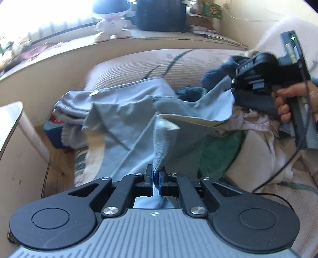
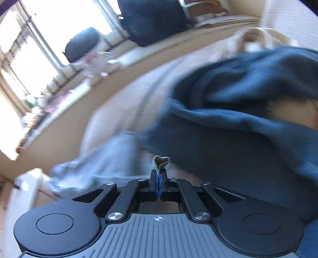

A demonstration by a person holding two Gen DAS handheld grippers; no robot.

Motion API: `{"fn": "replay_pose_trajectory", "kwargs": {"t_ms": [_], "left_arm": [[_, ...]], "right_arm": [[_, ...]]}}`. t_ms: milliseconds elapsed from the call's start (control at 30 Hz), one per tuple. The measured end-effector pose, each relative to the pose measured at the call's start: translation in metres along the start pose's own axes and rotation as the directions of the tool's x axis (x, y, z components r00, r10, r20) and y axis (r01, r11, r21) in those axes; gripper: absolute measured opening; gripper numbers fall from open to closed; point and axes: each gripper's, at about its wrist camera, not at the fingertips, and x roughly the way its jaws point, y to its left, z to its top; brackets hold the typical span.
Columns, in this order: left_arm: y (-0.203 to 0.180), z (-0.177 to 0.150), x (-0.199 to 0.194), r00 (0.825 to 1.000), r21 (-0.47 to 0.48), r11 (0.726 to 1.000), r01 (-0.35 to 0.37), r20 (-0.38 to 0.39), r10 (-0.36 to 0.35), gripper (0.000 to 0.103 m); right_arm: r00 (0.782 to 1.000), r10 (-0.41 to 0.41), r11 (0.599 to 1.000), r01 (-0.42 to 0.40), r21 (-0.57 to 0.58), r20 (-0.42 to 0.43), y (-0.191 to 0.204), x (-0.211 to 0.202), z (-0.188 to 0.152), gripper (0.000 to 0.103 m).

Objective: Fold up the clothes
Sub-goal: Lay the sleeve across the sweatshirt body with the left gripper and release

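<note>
A light blue-grey garment (image 1: 123,123) hangs stretched over a cream ribbed couch (image 1: 139,65). At the bottom of the left wrist view, my left gripper (image 1: 156,174) is shut on a fold of that garment. Further up and to the right, a hand (image 1: 284,105) holds my right gripper (image 1: 231,82), which pinches the garment's far corner. In the blurred right wrist view, my right gripper (image 2: 159,174) is shut on a small tuft of cloth edge (image 2: 160,160). The garment (image 2: 95,162) trails off to the left below it.
A dark blue garment (image 1: 216,73) (image 2: 238,119), a green cloth (image 1: 218,154) and pale pink cloths (image 1: 258,123) lie heaped on the couch at the right. A white side table (image 1: 12,119) stands at the left. On the ledge behind are a white figurine (image 1: 111,27) and a dark bag (image 1: 161,15).
</note>
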Motion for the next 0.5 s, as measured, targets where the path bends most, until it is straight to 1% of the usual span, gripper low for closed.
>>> {"fn": "replay_pose_trajectory", "kwargs": {"t_ms": [133,233,300,367,400,467,500], "left_arm": [[0.03,-0.01,-0.014,0.999,-0.118,0.992,-0.042,-0.014,0.04,0.004],[0.055,-0.022,-0.025,0.996,-0.21,0.973,-0.092,-0.032,0.087,0.004],[0.072,-0.031,-0.032,0.992,-0.269,0.955,-0.127,-0.046,0.119,0.004],[0.088,-0.039,-0.036,0.988,-0.318,0.936,-0.153,-0.071,0.138,0.004],[0.094,-0.044,-0.037,0.987,-0.339,0.928,-0.157,-0.083,0.136,0.004],[0.105,-0.051,-0.036,0.986,-0.369,0.916,-0.156,-0.105,0.126,0.004],[0.109,-0.053,-0.035,0.987,-0.379,0.913,-0.152,-0.112,0.118,0.004]], "right_arm": [[0.995,0.1,0.993,-0.102,-0.055,-0.028,0.046,0.011,0.007,0.002],[0.988,0.138,0.984,-0.145,-0.102,-0.07,0.083,0.034,0.006,0.002],[0.982,0.153,0.979,-0.166,-0.121,-0.114,0.108,0.055,0.001,0.002],[0.975,0.15,0.974,-0.174,-0.143,-0.165,0.13,0.078,-0.008,0.002],[0.973,0.138,0.973,-0.168,-0.157,-0.187,0.14,0.089,-0.014,0.002],[0.969,0.106,0.969,-0.151,-0.197,-0.222,0.158,0.11,-0.026,0.002],[0.973,0.073,0.967,-0.124,-0.224,-0.221,0.163,0.119,-0.03,0.002]]}}
